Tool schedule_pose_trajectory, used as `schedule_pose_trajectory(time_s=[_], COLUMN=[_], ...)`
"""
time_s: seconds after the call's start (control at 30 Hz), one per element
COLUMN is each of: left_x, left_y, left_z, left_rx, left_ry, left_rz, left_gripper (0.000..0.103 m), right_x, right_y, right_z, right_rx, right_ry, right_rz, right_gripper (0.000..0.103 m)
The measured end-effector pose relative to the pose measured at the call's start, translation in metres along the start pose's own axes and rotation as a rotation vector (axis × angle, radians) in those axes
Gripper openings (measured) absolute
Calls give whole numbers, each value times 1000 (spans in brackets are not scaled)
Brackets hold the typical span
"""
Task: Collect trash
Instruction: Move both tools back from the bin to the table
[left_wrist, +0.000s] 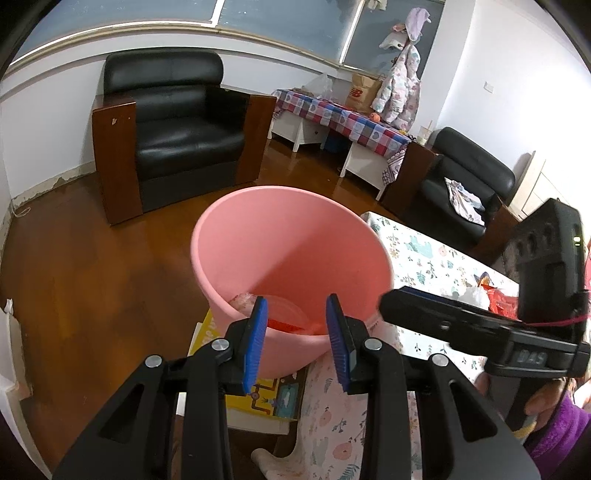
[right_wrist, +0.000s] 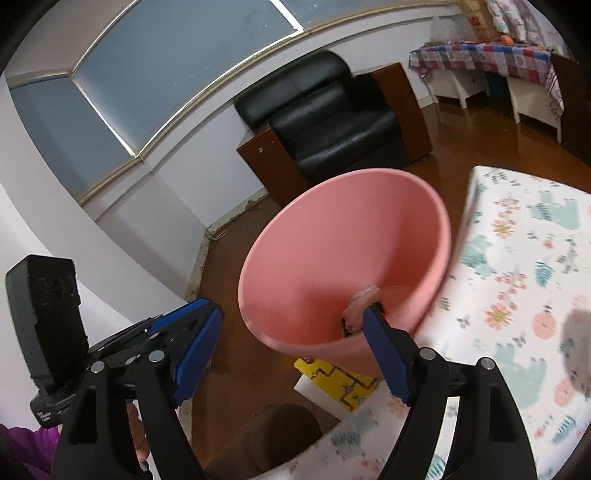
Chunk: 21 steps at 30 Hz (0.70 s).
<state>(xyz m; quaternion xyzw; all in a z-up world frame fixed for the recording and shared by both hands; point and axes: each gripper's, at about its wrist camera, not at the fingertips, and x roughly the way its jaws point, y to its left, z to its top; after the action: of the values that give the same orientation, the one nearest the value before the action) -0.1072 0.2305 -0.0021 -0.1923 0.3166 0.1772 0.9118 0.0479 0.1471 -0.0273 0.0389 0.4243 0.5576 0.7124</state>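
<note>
1. Left wrist view: the left gripper (left_wrist: 295, 332) hangs over the near rim of the pink bin (left_wrist: 291, 258), jaws spread and empty, apparently lined up above the opening for a drop. Trash (left_wrist: 291, 319), red and clear scraps, lies at the bin's bottom. The bin stands on the floor against the table (left_wrist: 424, 254), on a yellow box (left_wrist: 255, 402), likely for easy reach. More trash (left_wrist: 495, 299), white and red, waits on the table behind the right gripper (left_wrist: 436, 314).

2. Right wrist view: the right gripper (right_wrist: 291, 350) points at the bin (right_wrist: 332, 240), jaws wide apart, nothing held. A pale crumpled scrap (right_wrist: 360, 301) shows inside the bin just past one fingertip. A blurred grey lump (right_wrist: 578, 347) sits on the table (right_wrist: 517, 258).
</note>
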Motion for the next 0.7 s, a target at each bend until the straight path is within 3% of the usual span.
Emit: schedule_pose_trajectory(time_s=[0.3, 0.53, 0.7], left_x=[0, 6, 11], left_y=[-28, -54, -73], left_z=[-2, -6, -10], left_rx=[42, 55, 75], left_ry=[-5, 8, 24], left_rz=[0, -37, -64], left_gripper=[33, 33, 33], right_x=[-66, -108, -135], right_y=[0, 3, -1], right_z=[-26, -47, -65], right_rx=[30, -21, -26], right_ry=[-155, -201, -223], right_rz=[-142, -300, -350], right_gripper=[78, 78, 78])
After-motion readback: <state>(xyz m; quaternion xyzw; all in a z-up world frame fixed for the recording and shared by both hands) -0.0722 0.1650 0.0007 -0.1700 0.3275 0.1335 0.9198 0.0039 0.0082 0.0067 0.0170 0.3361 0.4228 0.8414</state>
